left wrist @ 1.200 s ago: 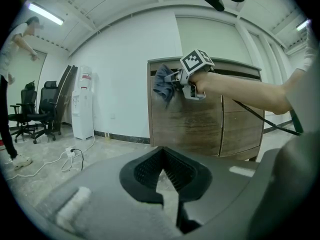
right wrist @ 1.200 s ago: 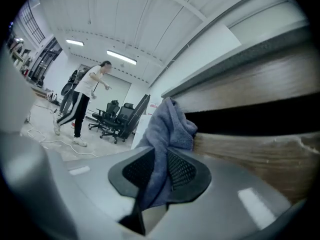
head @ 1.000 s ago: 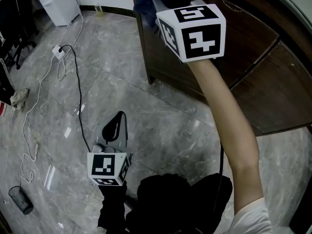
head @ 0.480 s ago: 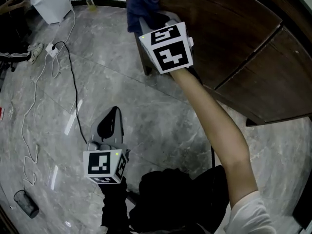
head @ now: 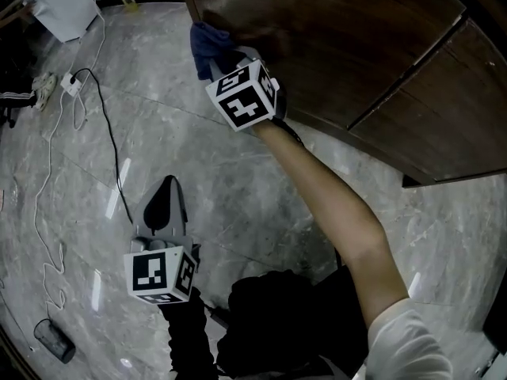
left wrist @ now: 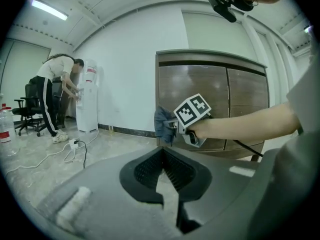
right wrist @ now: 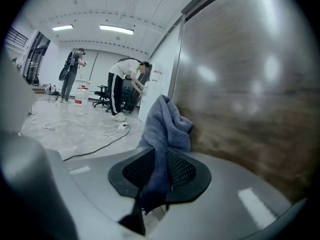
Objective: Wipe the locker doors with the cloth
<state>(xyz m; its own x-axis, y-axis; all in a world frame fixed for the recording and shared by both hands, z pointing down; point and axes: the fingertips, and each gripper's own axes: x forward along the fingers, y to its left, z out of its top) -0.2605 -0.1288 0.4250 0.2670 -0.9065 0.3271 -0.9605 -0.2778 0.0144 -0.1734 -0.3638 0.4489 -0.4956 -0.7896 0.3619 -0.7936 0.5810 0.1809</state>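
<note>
My right gripper (head: pixel 226 58) is shut on a blue-grey cloth (head: pixel 207 46), which bunches up past the jaws and presses against the dark brown locker door (head: pixel 356 38) near its left edge. In the right gripper view the cloth (right wrist: pixel 165 129) hangs between the pads of that gripper (right wrist: pixel 159 166), with the door (right wrist: pixel 250 109) close on the right. My left gripper (head: pixel 168 188) hangs low over the floor with its jaw tips together and nothing in them. Its own view shows the left gripper (left wrist: pixel 162 151) aimed toward the locker (left wrist: pixel 200 89) and the cloth (left wrist: pixel 162 125).
The grey marble floor carries a power strip with cables (head: pixel 70 81) and a small dark container (head: pixel 54 340). A white water dispenser (left wrist: pixel 87 101) stands at the far wall with a person (left wrist: pixel 57 94) bent over it. Office chairs (left wrist: pixel 27 114) stand further left.
The right gripper has carried the cloth down the locker door, close to its left edge. The left gripper has barely shifted.
</note>
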